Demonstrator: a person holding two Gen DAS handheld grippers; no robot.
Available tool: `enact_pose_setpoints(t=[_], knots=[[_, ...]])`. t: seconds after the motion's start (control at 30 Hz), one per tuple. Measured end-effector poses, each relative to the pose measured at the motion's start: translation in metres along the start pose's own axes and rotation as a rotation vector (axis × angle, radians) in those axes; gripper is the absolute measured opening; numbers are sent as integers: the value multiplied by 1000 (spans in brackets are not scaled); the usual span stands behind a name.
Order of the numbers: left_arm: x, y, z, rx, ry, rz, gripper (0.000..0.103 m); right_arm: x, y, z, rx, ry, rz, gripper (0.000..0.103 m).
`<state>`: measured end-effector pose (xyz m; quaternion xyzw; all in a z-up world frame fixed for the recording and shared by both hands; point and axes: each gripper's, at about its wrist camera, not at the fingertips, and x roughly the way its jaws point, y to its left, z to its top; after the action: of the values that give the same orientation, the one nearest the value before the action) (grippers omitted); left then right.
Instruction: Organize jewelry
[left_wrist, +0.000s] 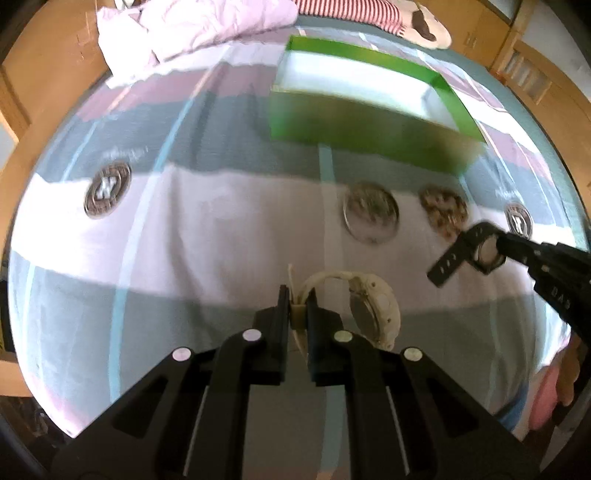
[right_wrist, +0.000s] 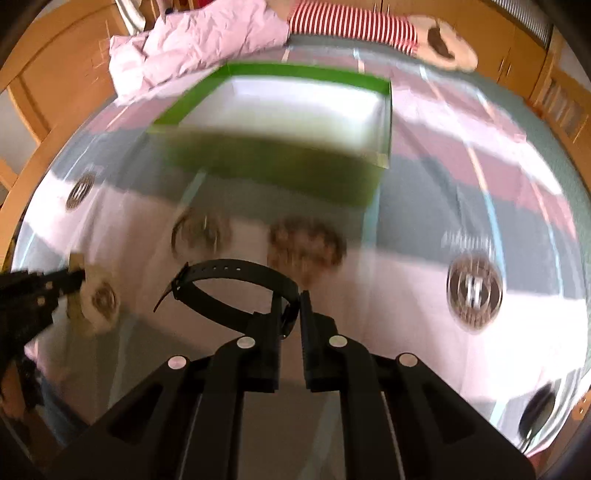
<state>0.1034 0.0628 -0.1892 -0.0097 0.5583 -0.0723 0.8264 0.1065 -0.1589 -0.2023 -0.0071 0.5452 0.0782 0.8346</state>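
Underneath everything we see a striped bedspread (left_wrist: 221, 229), and on it, ahead of us, an open green box (right_wrist: 280, 173) with a white inside, blurred in both views. Nearer lie two round bracelets, a silvery one (left_wrist: 371, 214) and a brown beaded one (left_wrist: 445, 214), just beside each other between the box and us. Our left gripper (left_wrist: 297, 310) is clamped on the strap of a cream watch (left_wrist: 373, 314), and our right gripper (right_wrist: 288, 314) pinches a black watch (right_wrist: 236, 284), both held above the bedspread short of the box.
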Motion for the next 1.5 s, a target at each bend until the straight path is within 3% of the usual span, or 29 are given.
enact_pose_setpoints(t=[0.13,0.2,0.27,0.3,0.33,0.37,0.47,0.57,0.6,0.73,0.87,0.97,1.1,1.23,1.3,1.5], knots=[[30,1,-21,11,70,2,10,24,-3,-24,27,69,-37,13],[35,6,-23,-13,78,13,11,23,-10,-28,62,74,-36,24],[26,8,-24,-13,50,-1,17,14,-17,-31,92,48,-25,38],[20,9,-23,-7,33,13,26,8,-21,-33,102,33,-44,46],[15,10,-23,-2,18,33,31,4,-24,-35,106,24,-62,48],[7,11,-22,1,-3,53,39,1,-27,-35,109,18,-74,48],[-4,11,-22,6,-27,55,44,-8,-38,-40,147,4,-65,50],[-8,5,-26,23,-31,37,56,-12,-47,-43,189,0,-70,50],[-7,0,-29,34,-30,33,60,-13,-50,-45,199,-2,-86,50],[-1,-17,-43,84,-9,36,61,-7,-68,-56,234,44,-214,50],[6,-26,-47,100,8,24,62,-9,-68,-62,245,35,-84,51],[9,-27,-47,102,13,35,62,3,-55,-57,190,58,-124,51],[9,-26,-47,96,14,38,65,17,-32,-40,162,59,-71,50],[6,-21,-48,86,12,53,66,2,-9,-25,127,-14,105,51],[5,-16,-48,74,10,60,67,-4,-5,-22,112,-24,67,57],[6,-11,-48,53,8,67,70,2,-26,-34,155,10,27,57]])
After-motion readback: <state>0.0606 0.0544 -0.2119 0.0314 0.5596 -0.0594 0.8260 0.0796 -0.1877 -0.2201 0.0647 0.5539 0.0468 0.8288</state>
